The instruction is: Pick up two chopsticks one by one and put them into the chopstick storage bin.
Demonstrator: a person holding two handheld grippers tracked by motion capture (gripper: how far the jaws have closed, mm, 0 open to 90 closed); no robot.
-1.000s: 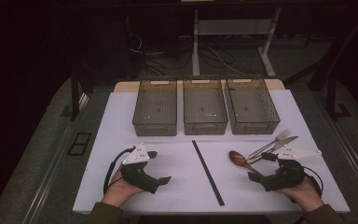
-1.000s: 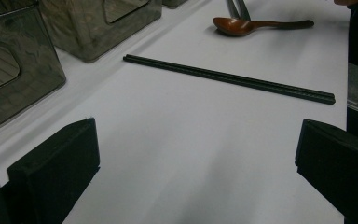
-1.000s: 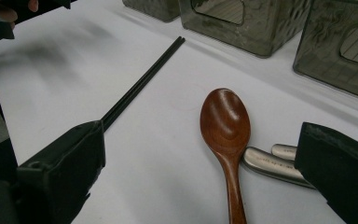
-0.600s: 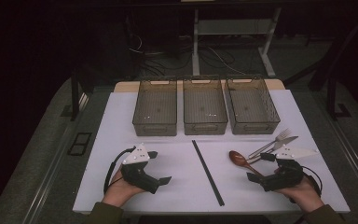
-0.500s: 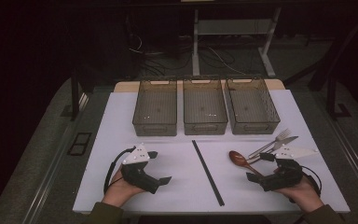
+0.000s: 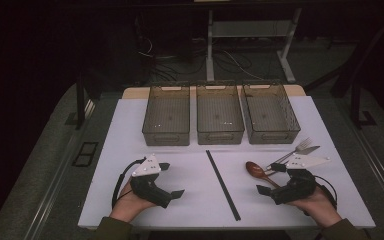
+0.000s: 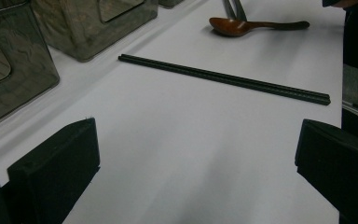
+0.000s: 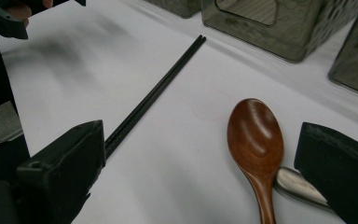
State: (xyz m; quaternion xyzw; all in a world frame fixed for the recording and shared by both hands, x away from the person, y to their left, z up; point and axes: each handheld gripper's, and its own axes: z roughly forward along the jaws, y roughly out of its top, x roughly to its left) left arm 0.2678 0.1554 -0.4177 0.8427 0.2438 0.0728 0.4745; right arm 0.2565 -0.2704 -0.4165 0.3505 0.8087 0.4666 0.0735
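Note:
A brown wooden spoon (image 6: 256, 170) lies on the white mat right of centre, with a metal fork and knife (image 6: 300, 149) just behind it. A pair of black chopsticks (image 6: 223, 185) lies down the middle. My right gripper (image 6: 270, 179) is open beside the spoon; in the right gripper view the spoon bowl (image 8: 256, 135) sits between the jaws, nearer the right one, with a metal handle (image 8: 298, 186) under it. My left gripper (image 6: 171, 179) is open over bare mat, left of the chopsticks (image 7: 223, 78). The spoon (image 7: 242, 26) lies beyond them.
Three empty see-through bins (image 6: 166, 136) (image 6: 220, 135) (image 6: 272, 135) stand in a row at the back of the white mat (image 6: 125, 130). Dark floor, cables and a desk frame lie beyond the table. Bare mat stretches between the grippers and the bins.
My right gripper has edged slightly left, toward the spoon. The left gripper and the objects on the mat stay where they were.

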